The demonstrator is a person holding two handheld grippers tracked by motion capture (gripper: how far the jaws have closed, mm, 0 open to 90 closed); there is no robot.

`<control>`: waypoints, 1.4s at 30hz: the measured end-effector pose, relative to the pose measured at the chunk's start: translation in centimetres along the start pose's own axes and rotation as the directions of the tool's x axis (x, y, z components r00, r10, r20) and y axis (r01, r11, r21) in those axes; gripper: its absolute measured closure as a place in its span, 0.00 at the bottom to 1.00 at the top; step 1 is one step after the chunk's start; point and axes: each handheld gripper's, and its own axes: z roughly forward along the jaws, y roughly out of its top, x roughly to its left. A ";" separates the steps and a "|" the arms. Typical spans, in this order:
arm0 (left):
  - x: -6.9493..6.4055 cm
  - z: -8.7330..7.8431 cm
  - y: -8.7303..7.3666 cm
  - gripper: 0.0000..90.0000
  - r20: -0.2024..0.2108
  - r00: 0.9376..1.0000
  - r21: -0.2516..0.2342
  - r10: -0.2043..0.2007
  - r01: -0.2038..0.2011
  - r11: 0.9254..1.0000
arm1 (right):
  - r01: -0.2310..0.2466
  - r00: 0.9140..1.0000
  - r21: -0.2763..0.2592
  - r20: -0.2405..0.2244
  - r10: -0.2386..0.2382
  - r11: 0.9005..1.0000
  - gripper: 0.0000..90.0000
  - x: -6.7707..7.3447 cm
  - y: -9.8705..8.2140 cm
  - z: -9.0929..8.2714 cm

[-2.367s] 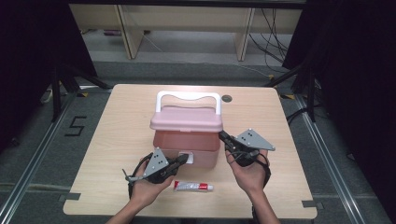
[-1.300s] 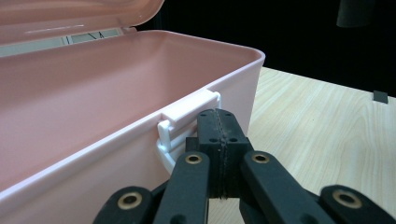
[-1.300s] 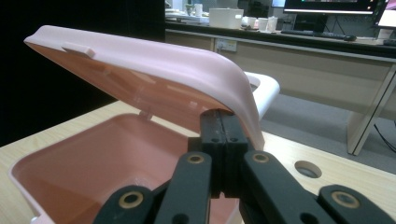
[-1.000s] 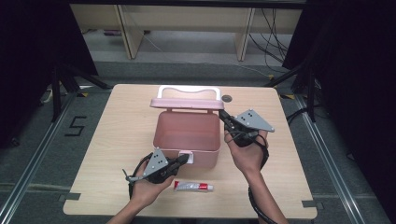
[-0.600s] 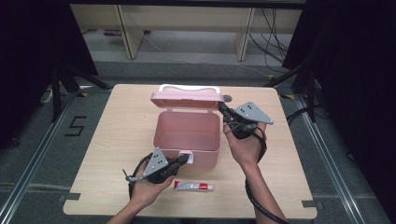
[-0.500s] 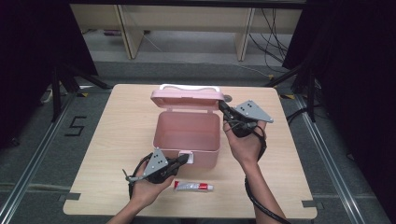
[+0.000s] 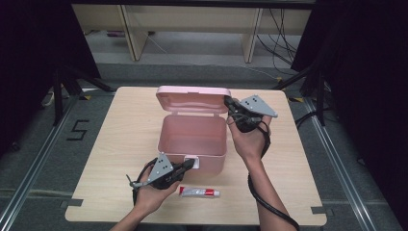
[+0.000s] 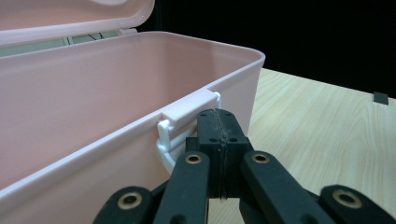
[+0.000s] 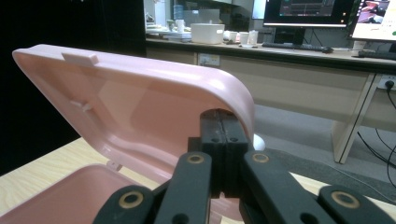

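Since the earlier frames, the lid had swung up past upright. My left gripper, jaws shut and empty, pressed the white latch on the pink box at mid-table. My right gripper, shut too, pushed the lid's corner; a tube lay nearby.

Tube on wooden table

Pink box with white latch, light wood-grain table, red-capped tube
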 end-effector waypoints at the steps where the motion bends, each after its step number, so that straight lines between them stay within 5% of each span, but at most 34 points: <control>1: 0.0 0.0 0.0 1.00 0.000 1.000 0.000 0.001 -0.001 1.000 | -0.007 1.000 0.005 0.001 0.007 1.000 1.00 0.0 0.0 0.1; 15: 0.0 0.0 0.0 1.00 -0.001 1.000 0.000 -0.004 0.004 1.000 | 0.014 0.999 0.002 0.046 -0.014 1.000 1.00 -0.6 0.5 1.7; 28: 0.0 0.0 0.0 1.00 0.000 1.000 -0.003 -0.004 0.004 1.000 | -0.027 0.996 0.001 0.080 0.027 1.000 1.00 -1.1 0.7 3.2; 42: 0.0 0.0 0.0 1.00 0.002 1.000 0.002 -0.004 0.004 1.000 | -0.019 0.994 0.000 0.110 0.019 1.000 1.00 -1.6 0.4 4.6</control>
